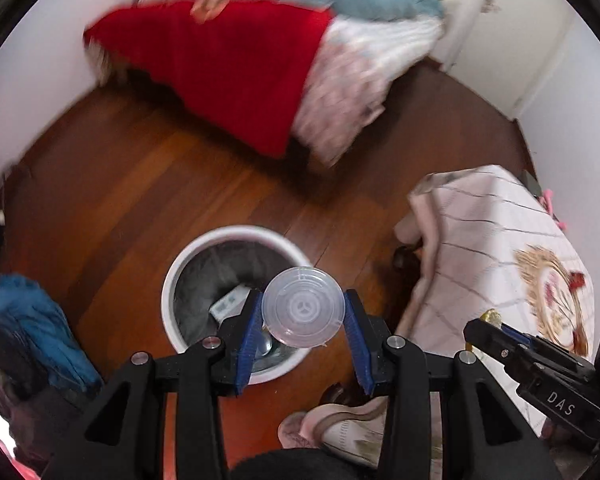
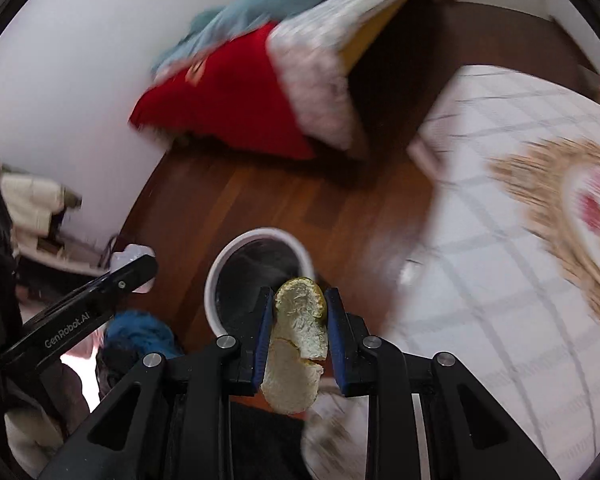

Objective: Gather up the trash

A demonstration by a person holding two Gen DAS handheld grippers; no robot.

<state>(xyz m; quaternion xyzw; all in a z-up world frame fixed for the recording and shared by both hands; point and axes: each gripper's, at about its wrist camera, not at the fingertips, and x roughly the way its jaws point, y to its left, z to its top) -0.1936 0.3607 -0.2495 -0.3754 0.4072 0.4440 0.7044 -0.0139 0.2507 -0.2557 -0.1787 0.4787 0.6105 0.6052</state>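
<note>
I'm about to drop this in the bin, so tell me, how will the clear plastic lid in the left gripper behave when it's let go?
The lid looks thin and see-through, so probably very light and a bit flexible. Held only by its edges in the left gripper, it could slip or pop out. Being a flat round disc above the bin, it may flutter or tilt as it falls.

Black linkage grippers, silver screws, ribbed blue fingers point(image 1: 247, 340), white lettering.
</note>
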